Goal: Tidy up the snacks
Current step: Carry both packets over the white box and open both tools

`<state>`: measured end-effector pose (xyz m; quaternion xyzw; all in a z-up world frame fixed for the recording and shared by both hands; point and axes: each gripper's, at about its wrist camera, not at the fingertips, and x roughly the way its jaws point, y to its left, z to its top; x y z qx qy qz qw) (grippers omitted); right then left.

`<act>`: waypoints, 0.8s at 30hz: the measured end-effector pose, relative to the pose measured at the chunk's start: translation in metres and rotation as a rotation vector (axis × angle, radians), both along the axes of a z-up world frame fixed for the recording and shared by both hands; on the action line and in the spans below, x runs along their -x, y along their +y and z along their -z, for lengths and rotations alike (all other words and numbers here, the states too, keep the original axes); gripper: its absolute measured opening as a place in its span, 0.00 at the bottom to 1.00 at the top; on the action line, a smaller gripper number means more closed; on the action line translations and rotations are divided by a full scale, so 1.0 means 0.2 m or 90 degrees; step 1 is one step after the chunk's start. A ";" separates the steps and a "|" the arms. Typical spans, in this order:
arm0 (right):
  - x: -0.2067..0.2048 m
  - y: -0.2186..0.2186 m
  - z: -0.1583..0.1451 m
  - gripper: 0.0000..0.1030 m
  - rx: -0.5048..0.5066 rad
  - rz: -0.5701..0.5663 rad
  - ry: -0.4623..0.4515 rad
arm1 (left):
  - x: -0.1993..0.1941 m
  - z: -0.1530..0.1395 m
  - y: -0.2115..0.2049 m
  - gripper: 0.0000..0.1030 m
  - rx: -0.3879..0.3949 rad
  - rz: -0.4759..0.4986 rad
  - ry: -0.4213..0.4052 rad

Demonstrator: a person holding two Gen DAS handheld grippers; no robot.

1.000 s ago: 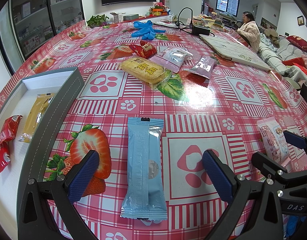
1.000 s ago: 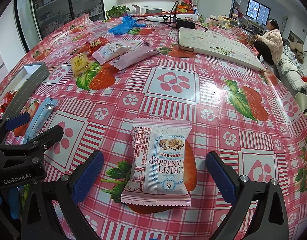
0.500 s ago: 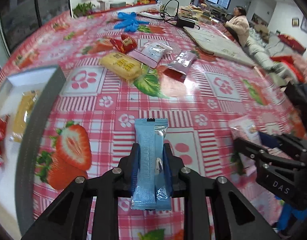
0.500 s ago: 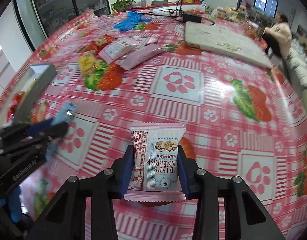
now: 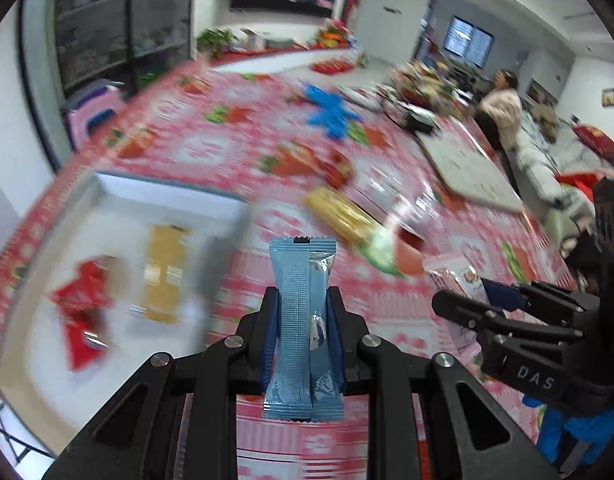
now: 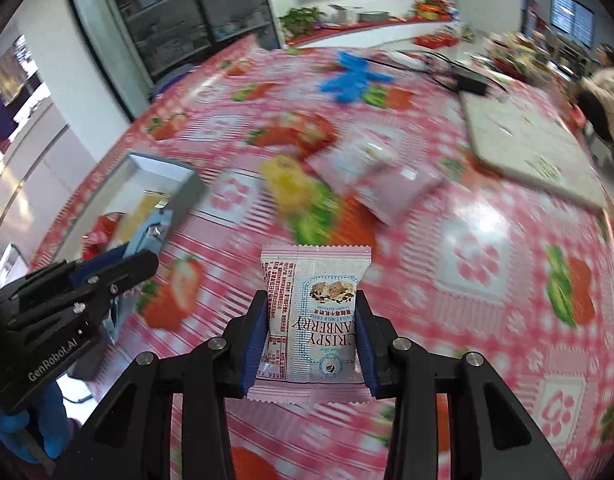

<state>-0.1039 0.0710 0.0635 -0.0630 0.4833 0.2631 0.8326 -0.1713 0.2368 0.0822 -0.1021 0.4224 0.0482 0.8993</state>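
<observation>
Inside grey box (image 5: 227, 204): red packet (image 5: 81, 312) | yellow packet (image 5: 165, 272)

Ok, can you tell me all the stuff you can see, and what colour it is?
light blue snack bar: one, held in left tool
cranberry crisp packet: one, white and pink, held in right tool
box: one, white inside, left on table
red snack: one, in box
yellow snack: one, in box
yellow snack pack: one, loose mid-table
pink packets: two, mid-table
blue gloves: far side
tablecloth: red-pink, strawberries
person: one, pale coat, far right
left tool: black, shut
right tool: black, shut
</observation>
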 end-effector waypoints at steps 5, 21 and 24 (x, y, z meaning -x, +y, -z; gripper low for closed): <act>0.01 0.32 -0.05 0.41 -0.012 -0.069 0.002 | 0.06 -0.05 0.30 0.24 -0.026 -0.081 -0.008; 0.06 1.10 0.01 0.41 0.008 -0.213 0.032 | 0.20 0.20 0.81 0.25 0.004 -0.202 0.058; 0.06 1.13 0.04 0.41 0.018 -0.219 0.044 | 0.21 0.21 0.81 0.29 -0.003 -0.200 0.062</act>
